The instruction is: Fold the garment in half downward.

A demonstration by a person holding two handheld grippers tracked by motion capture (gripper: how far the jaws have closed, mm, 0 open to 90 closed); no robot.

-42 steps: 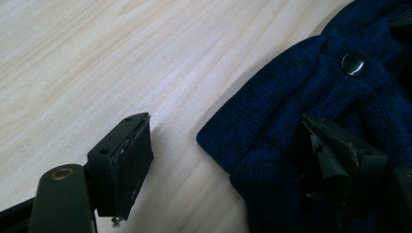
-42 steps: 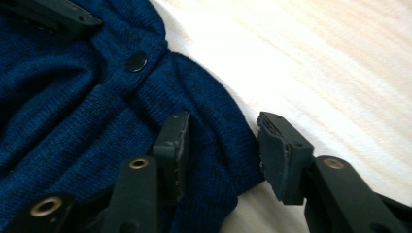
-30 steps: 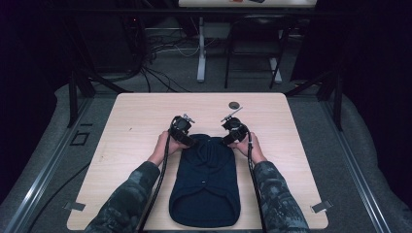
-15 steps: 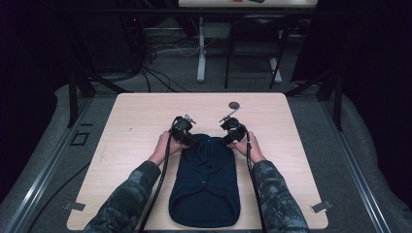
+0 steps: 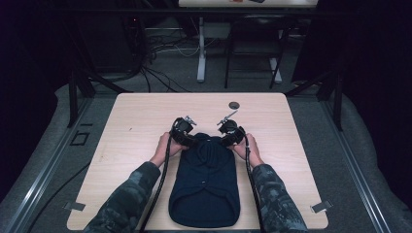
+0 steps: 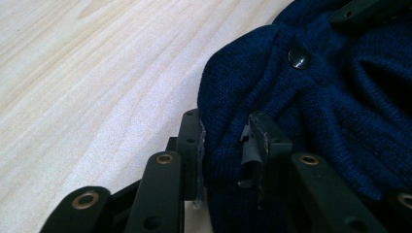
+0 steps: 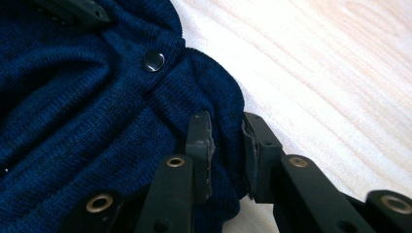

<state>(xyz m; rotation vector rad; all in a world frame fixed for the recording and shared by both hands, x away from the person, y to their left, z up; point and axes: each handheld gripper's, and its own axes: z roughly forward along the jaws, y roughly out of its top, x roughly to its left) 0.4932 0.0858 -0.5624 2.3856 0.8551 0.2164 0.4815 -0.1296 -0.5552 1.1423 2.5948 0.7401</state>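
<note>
Already both grips set — left gripper (image 6: 223, 145) and right gripper (image 7: 226, 145) had just been closing, fingers pinched on far corners of dark blue knitted garment (image 5: 206, 187), flat on pale wooden tabletop (image 5: 136, 121); folding not yet begun.

The knit garment (image 5: 206, 182) is dark navy with a glossy black button (image 6: 298, 58). The table (image 5: 145, 116) is pale wood-grain. Both sleeves (image 5: 128, 204) are green camouflage, and the floor (image 5: 369, 160) is grey.
</note>
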